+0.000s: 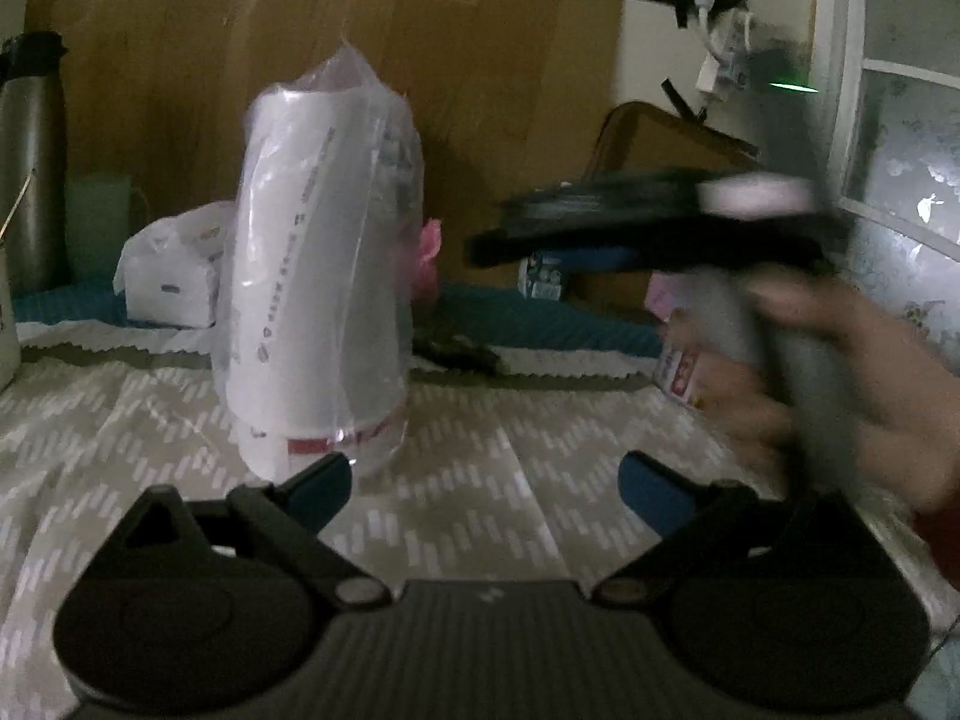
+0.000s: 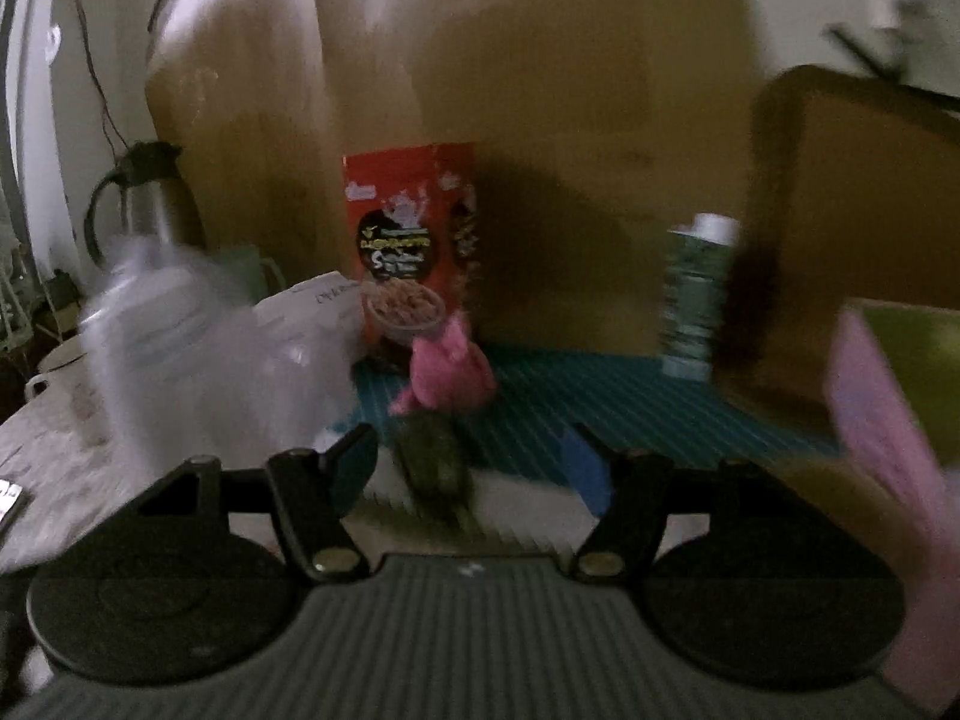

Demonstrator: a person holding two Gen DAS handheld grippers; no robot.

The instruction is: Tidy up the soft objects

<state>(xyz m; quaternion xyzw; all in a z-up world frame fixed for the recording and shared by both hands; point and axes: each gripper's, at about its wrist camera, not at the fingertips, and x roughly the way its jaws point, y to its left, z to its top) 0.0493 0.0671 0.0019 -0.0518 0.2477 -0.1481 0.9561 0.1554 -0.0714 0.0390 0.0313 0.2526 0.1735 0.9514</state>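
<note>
My left gripper (image 1: 483, 480) sits low in its own view with both blue-padded fingers spread wide and nothing between them, only the pale patterned tablecloth (image 1: 480, 450) beneath. Just beyond its left finger stands a tall white roll in a loose clear plastic bag (image 1: 318, 276), upright on the cloth and not touched by the pads. Behind that roll lies a crumpled white plastic packet (image 1: 168, 276), and a metal flask (image 1: 30, 156) stands at the far left edge. To the right, blurred, my right hand (image 1: 828, 372) holds the other tool's grey handle.

My right gripper (image 2: 471, 468) is also parted, less widely, and grips nothing. Ahead of it, roughly in line with the gap but beyond the fingertips, lies a small dark soft lump (image 2: 438, 468), with a pink soft thing (image 2: 447, 372) just behind it on the ribbed teal mat (image 2: 600, 402). The picture is smeared, so I cannot tell what either one is. Further back stand a red snack box (image 2: 414, 252) and a green-patterned can (image 2: 696, 294) against brown cardboard. A pink-and-green box (image 2: 888, 420) blurs in at the right edge.

I judge the sorting is at an early or middle stage: the bagged roll, the white packet, the pink thing and the dark lump lie scattered, not gathered, and neither claw carries anything. The dark lump looks like the right claw's nearest candidate.
</note>
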